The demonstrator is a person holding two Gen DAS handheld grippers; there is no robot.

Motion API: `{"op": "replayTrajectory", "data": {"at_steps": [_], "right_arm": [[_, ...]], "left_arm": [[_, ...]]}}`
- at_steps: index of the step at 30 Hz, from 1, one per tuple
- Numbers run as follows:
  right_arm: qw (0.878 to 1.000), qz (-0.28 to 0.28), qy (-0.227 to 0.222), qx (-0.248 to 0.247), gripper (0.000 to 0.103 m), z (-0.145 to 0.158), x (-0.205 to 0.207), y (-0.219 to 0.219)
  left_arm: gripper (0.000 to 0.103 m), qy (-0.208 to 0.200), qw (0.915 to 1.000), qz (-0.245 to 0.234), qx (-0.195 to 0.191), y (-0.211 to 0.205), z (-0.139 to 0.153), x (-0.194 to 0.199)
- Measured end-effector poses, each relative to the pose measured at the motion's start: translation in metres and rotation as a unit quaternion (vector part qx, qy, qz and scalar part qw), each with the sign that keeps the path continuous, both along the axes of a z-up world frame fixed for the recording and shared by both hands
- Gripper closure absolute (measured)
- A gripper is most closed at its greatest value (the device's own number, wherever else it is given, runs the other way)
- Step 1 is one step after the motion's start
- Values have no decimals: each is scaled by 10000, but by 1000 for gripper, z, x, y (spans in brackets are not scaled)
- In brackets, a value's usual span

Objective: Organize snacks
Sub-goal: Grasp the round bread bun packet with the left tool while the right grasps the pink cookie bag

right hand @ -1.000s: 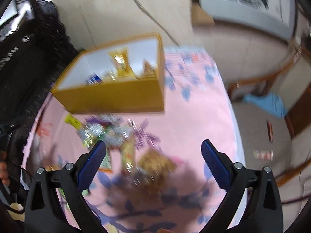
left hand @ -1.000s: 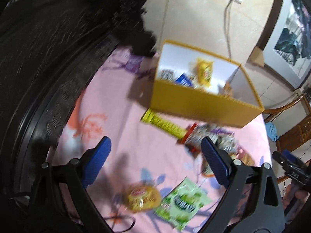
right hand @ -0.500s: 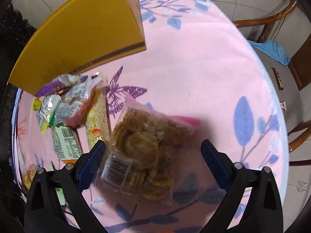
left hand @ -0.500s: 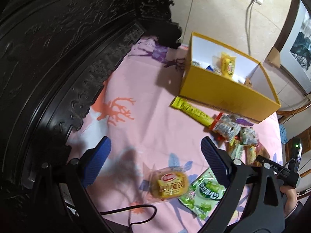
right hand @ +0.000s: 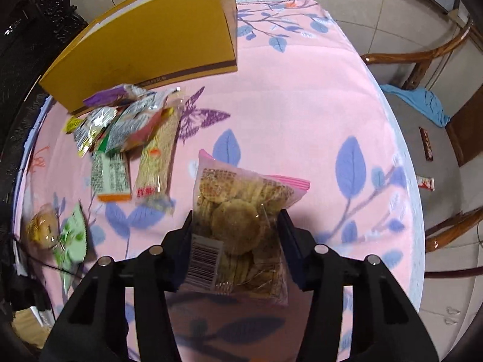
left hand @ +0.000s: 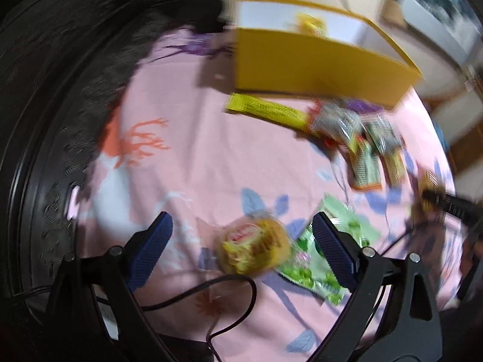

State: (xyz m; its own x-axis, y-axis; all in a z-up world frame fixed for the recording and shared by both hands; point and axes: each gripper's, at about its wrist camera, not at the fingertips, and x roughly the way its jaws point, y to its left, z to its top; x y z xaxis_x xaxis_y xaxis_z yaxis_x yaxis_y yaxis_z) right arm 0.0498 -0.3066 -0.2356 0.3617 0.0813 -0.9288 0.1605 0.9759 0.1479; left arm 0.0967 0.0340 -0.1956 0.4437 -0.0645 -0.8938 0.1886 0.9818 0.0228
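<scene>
1. Snacks scattered loose across the pink tabletop (right hand: pixel 302 96), most piled just in front of the yellow box (right hand: pixel 145 39), which stands open-topped at the far side, likely as the collecting bin; a few packets already inside in the left wrist view.
2. Cookie bag (right hand: pixel 238 229) lying flat near the tabletop's front, apart from the pile, now between the fingers of the right gripper (right hand: pixel 235 232); jaws closing on its sides, pads at the wrapper's edges, gripped low so the bag can probably be lifted whole.
3. Left gripper (left hand: pixel 241 238) spread wide, holding nothing, poised above the round yellow pastry (left hand: pixel 256 247) with the green packet (left hand: pixel 320 259) touching that pastry's right side; looks lined up for its own pick.
4. Against a second ago: right gripper then wide open and high, box interior in sight; now low over the tabletop, narrowed around the cookie bag, box seen from its side.
5. Left view likewise lower: pastry and green packet, then below the fingers, now sitting between them; strongly blurred.
</scene>
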Motion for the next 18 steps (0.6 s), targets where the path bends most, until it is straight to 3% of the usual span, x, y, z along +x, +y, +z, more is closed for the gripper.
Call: {"op": "replayTrajectory", "data": {"at_steps": [4,7,10,15,18], "right_arm": [[9998,-107,52,141,50,0,-5,-2],[9998,-111,63,169,49,1,-6,-3],[9997,-147,60,209,49,1,-3,-5],[9994,-211,95,265,49,-1,-3,-7],[9995,-191,82,253,49,0,-3,-6]], "left_arm": [[8,12,9977,-651,207,-18,-13,-3],[8,297,9945,-902,438,-22,-33,0],[8,615,9922,-896,613,-18,-53,1],[7,872,9924,-733,474,-13,-60,8],[17,830,9933,-698,407,-13,-62,11]]}}
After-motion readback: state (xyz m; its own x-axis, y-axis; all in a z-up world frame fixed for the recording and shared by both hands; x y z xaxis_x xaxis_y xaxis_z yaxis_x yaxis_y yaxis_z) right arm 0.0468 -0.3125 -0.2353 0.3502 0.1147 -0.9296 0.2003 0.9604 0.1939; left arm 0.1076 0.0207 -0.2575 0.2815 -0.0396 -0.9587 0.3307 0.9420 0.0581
